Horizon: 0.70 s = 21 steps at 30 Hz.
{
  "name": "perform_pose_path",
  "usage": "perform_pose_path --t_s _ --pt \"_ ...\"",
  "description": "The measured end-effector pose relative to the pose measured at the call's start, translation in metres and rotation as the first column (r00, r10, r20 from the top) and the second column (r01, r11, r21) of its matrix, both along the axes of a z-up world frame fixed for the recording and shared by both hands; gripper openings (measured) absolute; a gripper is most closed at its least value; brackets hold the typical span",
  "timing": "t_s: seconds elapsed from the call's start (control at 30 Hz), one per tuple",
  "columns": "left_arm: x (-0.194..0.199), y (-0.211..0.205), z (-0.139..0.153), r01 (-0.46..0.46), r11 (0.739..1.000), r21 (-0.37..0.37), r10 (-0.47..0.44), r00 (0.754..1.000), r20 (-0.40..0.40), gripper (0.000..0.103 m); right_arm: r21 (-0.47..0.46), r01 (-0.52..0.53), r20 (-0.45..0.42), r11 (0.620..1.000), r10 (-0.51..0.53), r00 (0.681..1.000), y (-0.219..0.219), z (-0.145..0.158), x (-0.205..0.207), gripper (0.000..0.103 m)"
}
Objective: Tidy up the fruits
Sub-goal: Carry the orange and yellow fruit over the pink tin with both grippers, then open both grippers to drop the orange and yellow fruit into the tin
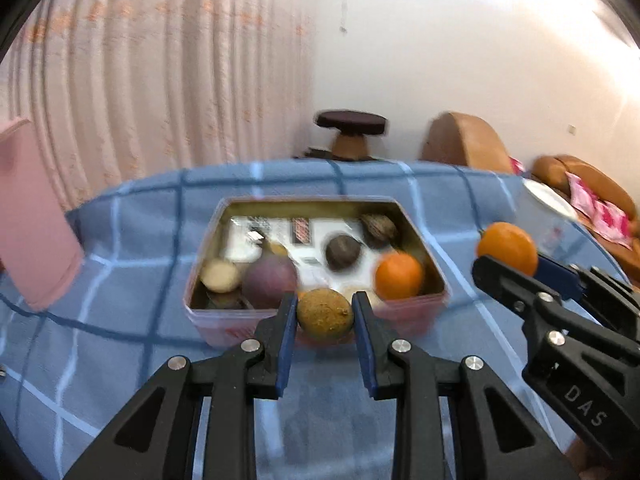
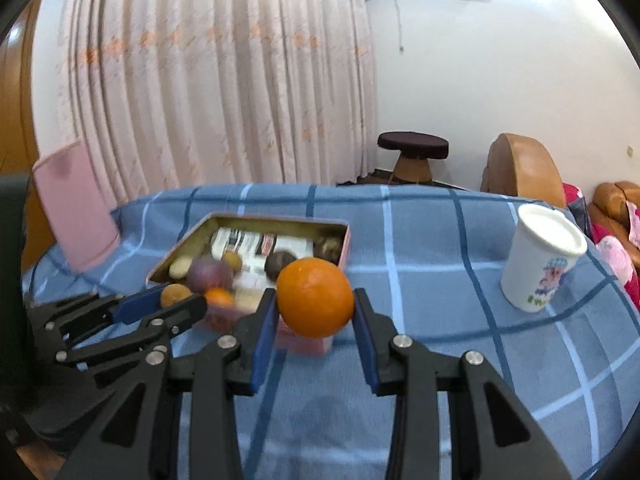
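Where the left wrist looks down its fingers, left gripper (image 1: 325, 312) pinches a brown fruit (image 1: 325, 315) above the near rim of the tin (image 1: 208, 240), several fruits inside. Right wrist view: right gripper (image 2: 315, 300) pinches an orange (image 2: 315, 298) above the blue checked cloth (image 2: 440, 280); white cup (image 2: 540, 260) well right.
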<state>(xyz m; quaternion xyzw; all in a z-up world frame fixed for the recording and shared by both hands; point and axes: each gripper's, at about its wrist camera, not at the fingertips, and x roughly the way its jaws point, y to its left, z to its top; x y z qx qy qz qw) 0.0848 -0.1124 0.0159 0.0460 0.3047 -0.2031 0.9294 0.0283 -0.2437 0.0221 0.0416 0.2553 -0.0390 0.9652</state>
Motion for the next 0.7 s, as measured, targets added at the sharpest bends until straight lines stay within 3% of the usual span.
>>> perform_pose_path --t_s 0.2,0.33,0.7 --pt "0.029 0.003 0.010 -0.119 0.993 0.015 0.118 0.991 0.068 0.029 0.018 0.025 0.015 1.000 -0.025 1.000 0.007 0.007 0.043 0.040" --pt "0.056 0.009 0.012 -0.175 0.985 -0.002 0.174 0.983 0.057 0.029 0.016 0.052 0.008 0.999 -0.052 0.999 0.008 0.007 0.069 0.040" --pt "0.100 -0.002 -0.016 -0.212 0.976 0.041 0.212 0.977 0.004 0.029 0.023 0.044 -0.050 0.999 -0.043 0.998 0.005 -0.015 0.117 0.040"
